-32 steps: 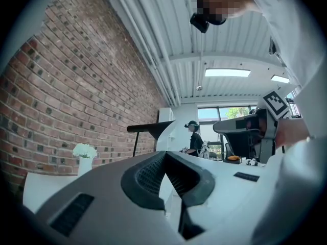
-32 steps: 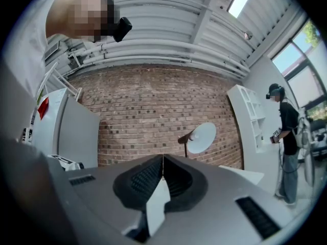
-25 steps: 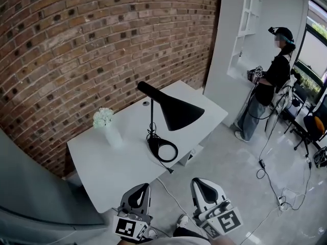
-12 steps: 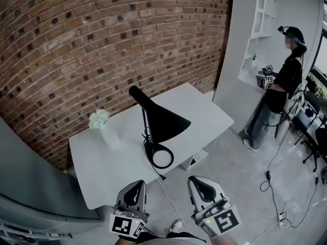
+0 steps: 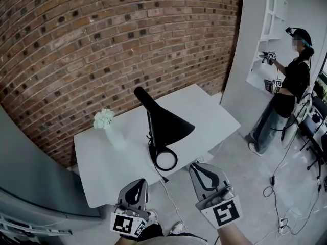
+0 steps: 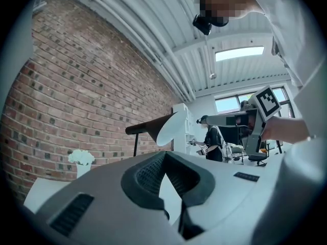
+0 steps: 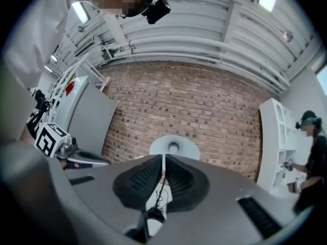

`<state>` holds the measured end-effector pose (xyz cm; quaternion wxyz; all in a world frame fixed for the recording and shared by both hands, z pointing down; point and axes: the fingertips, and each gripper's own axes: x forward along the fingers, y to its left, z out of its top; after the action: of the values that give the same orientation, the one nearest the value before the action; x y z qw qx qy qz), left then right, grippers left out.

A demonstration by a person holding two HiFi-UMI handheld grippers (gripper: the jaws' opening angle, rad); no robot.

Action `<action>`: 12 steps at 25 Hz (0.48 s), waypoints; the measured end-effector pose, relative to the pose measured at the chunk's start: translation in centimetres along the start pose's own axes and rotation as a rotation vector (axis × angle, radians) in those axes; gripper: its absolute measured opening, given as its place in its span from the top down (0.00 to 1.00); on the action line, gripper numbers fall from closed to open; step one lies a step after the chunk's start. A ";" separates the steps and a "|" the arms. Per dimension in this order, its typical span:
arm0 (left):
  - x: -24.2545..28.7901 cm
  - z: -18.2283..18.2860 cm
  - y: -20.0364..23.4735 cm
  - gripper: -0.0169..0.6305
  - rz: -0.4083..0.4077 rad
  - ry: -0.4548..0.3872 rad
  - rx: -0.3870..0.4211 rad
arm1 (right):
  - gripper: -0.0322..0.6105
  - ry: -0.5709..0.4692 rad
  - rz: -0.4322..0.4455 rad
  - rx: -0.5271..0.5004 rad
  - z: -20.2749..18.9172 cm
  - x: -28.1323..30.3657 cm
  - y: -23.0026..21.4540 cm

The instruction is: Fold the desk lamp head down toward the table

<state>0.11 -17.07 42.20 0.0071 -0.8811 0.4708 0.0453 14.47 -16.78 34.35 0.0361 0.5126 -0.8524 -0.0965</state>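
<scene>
Brickwork [image 5: 102, 45] stands beyond both grippers. Ahead of them lies the white table [image 5: 204, 111], bearing the black desk lamp [image 5: 168, 126], head raised, well apart from either. The left gripper [image 5: 142, 180] and right gripper [image 5: 194, 166] have jaws together, holding nothing.

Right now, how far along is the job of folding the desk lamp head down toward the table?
Done: nothing yet; the lamp head stands raised well above the white table. In hand: the left gripper and right gripper hover short of the table's near edge, jaws together, empty, touching nothing. Left: reach the lamp head, take hold of it and fold it down toward the table.
</scene>
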 end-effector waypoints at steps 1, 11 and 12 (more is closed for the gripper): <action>0.3 0.0 0.1 0.96 -0.008 -0.004 -0.003 | 0.92 0.000 -0.003 -0.030 0.2 0.3 -0.1; 2.8 0.4 0.6 0.96 -0.072 -0.027 -0.005 | 0.92 0.061 -0.011 -0.363 1.4 2.7 -0.7; 3.0 0.4 0.6 0.96 -0.074 -0.027 -0.006 | 0.92 0.062 -0.012 -0.378 1.7 2.9 -0.9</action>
<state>1.18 -19.87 41.57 0.0125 -0.8972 0.4376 0.0583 13.60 -19.54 32.44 0.1575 0.5045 -0.8145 -0.2394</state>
